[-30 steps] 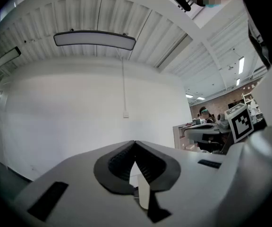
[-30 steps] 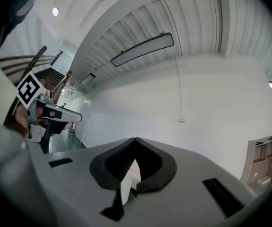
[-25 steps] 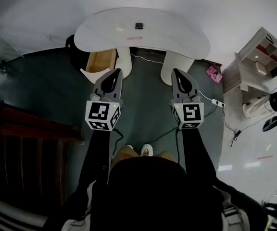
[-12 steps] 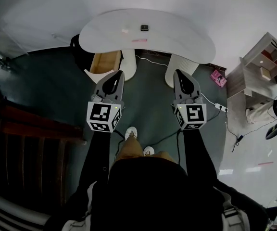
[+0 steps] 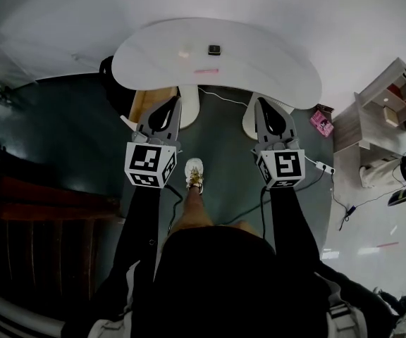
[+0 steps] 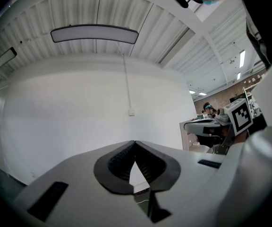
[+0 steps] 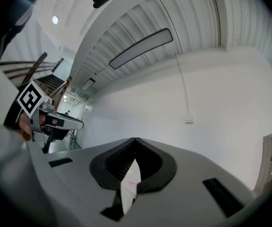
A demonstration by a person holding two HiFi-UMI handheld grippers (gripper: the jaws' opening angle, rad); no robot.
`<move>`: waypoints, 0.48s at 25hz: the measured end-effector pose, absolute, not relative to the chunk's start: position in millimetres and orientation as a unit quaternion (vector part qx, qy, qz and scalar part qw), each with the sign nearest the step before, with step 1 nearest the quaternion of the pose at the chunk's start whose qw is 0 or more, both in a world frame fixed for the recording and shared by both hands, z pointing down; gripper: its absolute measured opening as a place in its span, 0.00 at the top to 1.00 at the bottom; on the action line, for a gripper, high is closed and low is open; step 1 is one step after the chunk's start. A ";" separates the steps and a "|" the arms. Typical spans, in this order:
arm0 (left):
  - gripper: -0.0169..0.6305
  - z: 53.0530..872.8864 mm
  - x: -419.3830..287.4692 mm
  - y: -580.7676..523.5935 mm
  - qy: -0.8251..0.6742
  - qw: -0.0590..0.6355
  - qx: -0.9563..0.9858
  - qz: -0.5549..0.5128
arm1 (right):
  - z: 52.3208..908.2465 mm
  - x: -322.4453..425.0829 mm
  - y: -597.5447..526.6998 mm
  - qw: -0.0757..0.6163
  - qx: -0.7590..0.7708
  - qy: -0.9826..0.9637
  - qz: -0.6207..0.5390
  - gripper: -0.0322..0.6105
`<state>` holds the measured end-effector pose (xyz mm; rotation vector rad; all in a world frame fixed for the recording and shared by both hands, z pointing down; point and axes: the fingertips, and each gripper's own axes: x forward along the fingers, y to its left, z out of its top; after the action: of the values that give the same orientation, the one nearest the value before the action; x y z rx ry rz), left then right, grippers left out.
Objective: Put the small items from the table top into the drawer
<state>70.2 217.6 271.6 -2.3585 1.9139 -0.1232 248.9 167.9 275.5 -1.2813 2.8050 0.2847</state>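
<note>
With left claw (image 5: 169,105) and right claw (image 5: 263,105) closed and empty, I'd square up to the worktop (image 5: 280,65), then open over the black item (image 5: 214,49).

White curved table (image 5: 273,58) with small dark object (image 5: 214,49), pink strip (image 5: 206,70)

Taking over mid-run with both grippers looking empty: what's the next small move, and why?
Probably step closer to the table. The left gripper and right gripper are both shut, empty and short of its edge, while the small dark item and pink strip lie on top; the drawer beneath already stands open.
</note>
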 end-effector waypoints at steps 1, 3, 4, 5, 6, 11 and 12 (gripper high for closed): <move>0.95 269.2 64.8 205.7 0.628 0.054 -0.775 -0.040 | 273.3 243.0 157.3 0.022 -0.413 0.906 0.095 0.91; 0.95 264.5 54.5 179.5 0.625 0.061 -0.777 -0.041 | 270.2 232.1 132.5 0.024 -0.416 0.904 0.097 0.91; 0.95 263.2 48.8 166.2 0.623 0.063 -0.778 -0.041 | 269.7 226.1 119.3 0.024 -0.419 0.903 0.096 0.91; 0.95 262.3 42.0 153.3 0.622 0.063 -0.780 -0.041 | 269.3 219.0 106.6 0.024 -0.421 0.902 0.095 0.91; 0.95 261.5 34.2 140.5 0.621 0.063 -0.781 -0.041 | 268.5 210.7 94.6 0.023 -0.421 0.902 0.094 0.91; 0.95 260.6 -6.3 69.9 0.614 0.056 -0.786 -0.045 | 265.7 167.4 30.1 0.023 -0.425 0.900 0.093 0.91; 0.95 261.0 -13.8 54.9 0.612 0.055 -0.788 -0.047 | 266.2 159.5 15.5 0.022 -0.427 0.899 0.092 0.91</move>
<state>-13.8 54.9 261.0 -2.3920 1.8576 -0.1418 159.5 15.5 266.2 -1.3232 2.7868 0.2836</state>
